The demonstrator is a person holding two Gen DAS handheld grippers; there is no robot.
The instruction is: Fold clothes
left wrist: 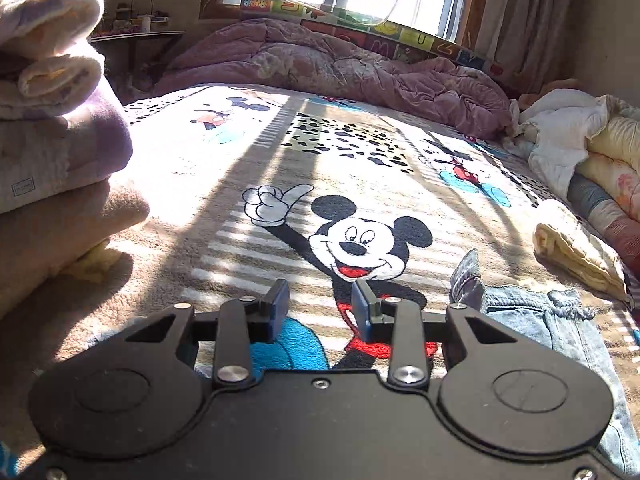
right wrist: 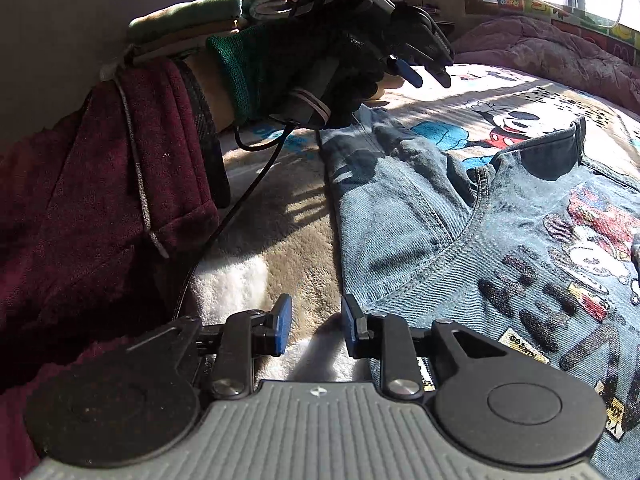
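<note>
A blue denim jacket (right wrist: 400, 208) with cartoon patches lies spread on the Mickey Mouse blanket (right wrist: 280, 240). My right gripper (right wrist: 316, 324) is open just left of the jacket's near edge, with only blanket between its blue pads. In the right wrist view my left gripper (right wrist: 426, 75) hangs in a gloved hand above the jacket's far end. In its own view the left gripper (left wrist: 320, 308) stands open over the blanket (left wrist: 248, 152), nothing between its pads. The denim jacket (left wrist: 560, 332) shows at the lower right there.
A stack of folded blankets (left wrist: 52, 152) rises at the left. A crumpled purple quilt (left wrist: 340, 64) lies along the window side. Loose clothes (left wrist: 572, 140) and a folded cream cloth (left wrist: 576, 248) sit at the right. A maroon sleeve (right wrist: 100, 200) fills the right wrist view's left.
</note>
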